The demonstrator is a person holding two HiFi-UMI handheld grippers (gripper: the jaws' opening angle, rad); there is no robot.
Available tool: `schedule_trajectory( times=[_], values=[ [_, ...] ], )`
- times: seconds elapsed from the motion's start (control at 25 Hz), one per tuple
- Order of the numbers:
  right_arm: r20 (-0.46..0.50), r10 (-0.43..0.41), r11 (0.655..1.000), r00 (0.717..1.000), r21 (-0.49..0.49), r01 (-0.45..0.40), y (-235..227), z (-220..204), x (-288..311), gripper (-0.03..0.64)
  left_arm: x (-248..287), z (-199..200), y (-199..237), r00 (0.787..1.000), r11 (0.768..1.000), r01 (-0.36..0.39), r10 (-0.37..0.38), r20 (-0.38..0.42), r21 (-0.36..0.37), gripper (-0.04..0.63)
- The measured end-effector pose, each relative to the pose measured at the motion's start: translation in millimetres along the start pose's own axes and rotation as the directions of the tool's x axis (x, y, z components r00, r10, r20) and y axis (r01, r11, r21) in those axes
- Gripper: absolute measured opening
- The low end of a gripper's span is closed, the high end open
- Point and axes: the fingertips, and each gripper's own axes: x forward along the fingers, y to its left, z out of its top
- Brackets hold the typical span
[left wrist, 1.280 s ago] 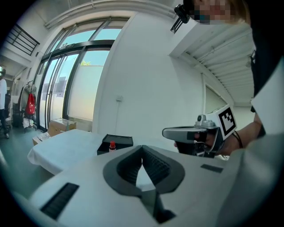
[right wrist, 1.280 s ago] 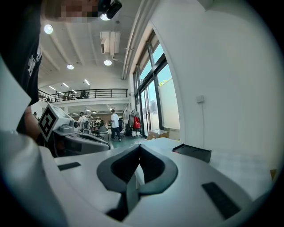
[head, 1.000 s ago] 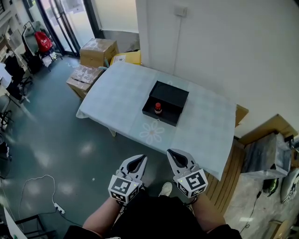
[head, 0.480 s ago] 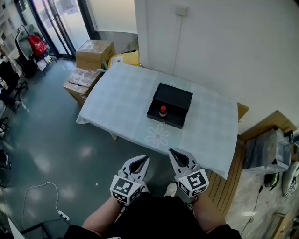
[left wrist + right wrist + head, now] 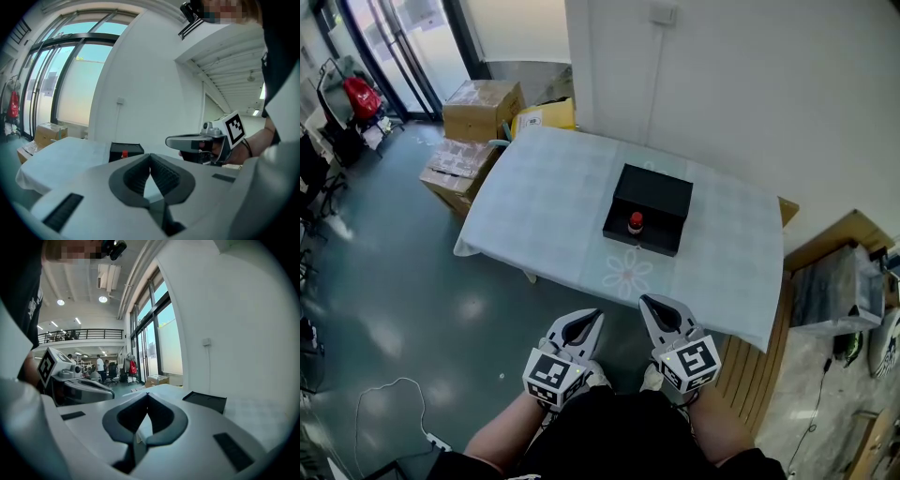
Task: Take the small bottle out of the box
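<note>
Likely light, stiff and slick: small bottle [image 5: 635, 225] upright in box [image 5: 661, 192], best taken just under red cap [image 5: 635, 217]; jaws of left gripper [image 5: 584, 322] and right gripper [image 5: 653, 307] closed, empty, well short.

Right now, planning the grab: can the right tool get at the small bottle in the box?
Probably not yet. The right tool, shut, hangs short of the table; the small bottle stands mid-table in the open box, uncovered.
</note>
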Motion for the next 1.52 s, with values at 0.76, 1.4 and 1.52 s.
schedule_trajectory(
  times=[0.76, 1.4, 1.52],
  values=[
    [0.002, -0.038, 0.999, 0.999, -0.005, 0.038, 25, 6, 38, 0.023, -12, 3, 30, 0.998, 0.997, 0.067, -0.067, 0.013, 0.029, 0.028],
    [-0.035, 0.035, 0.999, 0.999, -0.020, -0.035, 3, 6, 73, 0.023, 10, 7, 51, 1.000, 1.000, 0.001, -0.001, 0.028, -0.017, 0.029],
    [-0.046, 0.050, 0.999, 0.998, -0.020, -0.051, -5, 4, 77, 0.023, 20, 7, 52, 1.000, 1.000, -0.006, 0.007, 0.026, -0.027, 0.029]
  ],
)
